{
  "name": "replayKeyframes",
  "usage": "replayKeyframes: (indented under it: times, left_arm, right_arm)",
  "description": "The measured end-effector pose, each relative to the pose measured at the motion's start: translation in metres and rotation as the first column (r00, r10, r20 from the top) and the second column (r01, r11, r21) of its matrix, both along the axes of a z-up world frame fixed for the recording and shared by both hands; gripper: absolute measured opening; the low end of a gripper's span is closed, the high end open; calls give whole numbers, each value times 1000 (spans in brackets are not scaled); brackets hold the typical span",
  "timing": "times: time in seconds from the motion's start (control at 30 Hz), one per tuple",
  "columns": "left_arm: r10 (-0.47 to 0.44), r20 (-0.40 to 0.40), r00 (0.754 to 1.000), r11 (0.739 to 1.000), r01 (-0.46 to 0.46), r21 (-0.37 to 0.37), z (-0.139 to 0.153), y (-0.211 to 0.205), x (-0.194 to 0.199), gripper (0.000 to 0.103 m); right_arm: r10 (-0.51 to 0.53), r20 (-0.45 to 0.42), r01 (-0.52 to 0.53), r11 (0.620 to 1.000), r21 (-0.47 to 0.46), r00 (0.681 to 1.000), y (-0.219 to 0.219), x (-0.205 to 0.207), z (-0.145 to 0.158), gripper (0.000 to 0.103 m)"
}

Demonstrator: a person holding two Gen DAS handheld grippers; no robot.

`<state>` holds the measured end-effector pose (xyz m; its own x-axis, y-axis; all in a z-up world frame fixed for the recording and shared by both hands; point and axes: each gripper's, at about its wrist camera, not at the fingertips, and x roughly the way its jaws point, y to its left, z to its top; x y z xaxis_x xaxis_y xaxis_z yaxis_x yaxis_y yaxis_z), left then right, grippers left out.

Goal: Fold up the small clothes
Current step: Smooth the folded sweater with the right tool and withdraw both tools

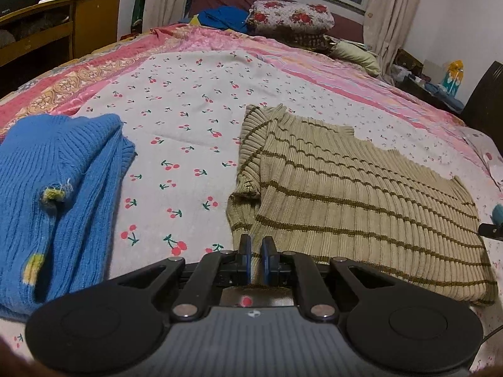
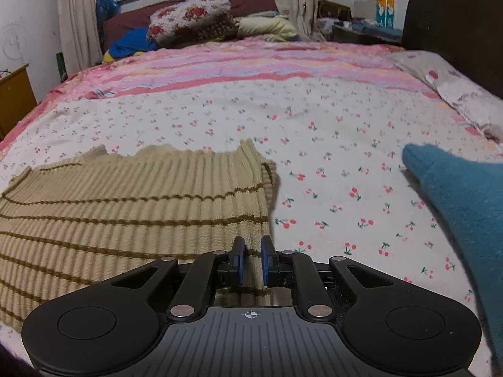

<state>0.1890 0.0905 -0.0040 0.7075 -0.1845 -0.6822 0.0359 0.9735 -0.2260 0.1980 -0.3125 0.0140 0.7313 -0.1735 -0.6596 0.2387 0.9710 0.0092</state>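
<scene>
A beige ribbed sweater with brown stripes point(image 1: 345, 194) lies flat on the cherry-print sheet point(image 1: 188, 125). My left gripper point(image 1: 257, 245) sits at its near left edge, beside the folded-in sleeve. Its blue pads are nearly together with beige fabric pinched in the narrow gap. In the right wrist view the same sweater point(image 2: 125, 207) fills the lower left. My right gripper point(image 2: 250, 246) is over its near right edge. Its jaws stand slightly apart; knit shows in the gap, but the pads do not press on it.
A blue knit sweater point(image 1: 56, 194) lies crumpled at the left. A teal garment point(image 2: 465, 207) reaches in from the right. A folded floral quilt point(image 1: 292, 15) and pillows lie at the far side, a wooden desk point(image 1: 78, 22) far left, a dark headboard point(image 2: 456, 25) right.
</scene>
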Motion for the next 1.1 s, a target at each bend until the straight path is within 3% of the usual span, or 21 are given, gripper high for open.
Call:
replayKeyframes:
  times: [0.2,0.33,0.53,0.8,1.1]
  left_arm:
    - [-7,0,1000,1000,7,9,2,1,-3,18]
    - [-13,-7,1000,1000,13,4,2,3,-3,18]
    - [-20,-9,1000,1000,20,3,2,4,-4,18]
    - [-19,-15,1000,1000,19,-16,3,9,-5,22]
    - [-10,-28,1000,998,9,-60,2,21,-6,30]
  right_arm:
    - [21,-9,-21,1000,-15,1000,17,0,3,13]
    - [33,-83,-35,999,-17,996,23,8,-10,13]
    - [38,-59,-41,998,-48,998,40,5,1,14]
    - [196,-38,-197,980,-39,980,97,15,17,14]
    - [403,-50,-404,915,-9,914,186,43,27,14]
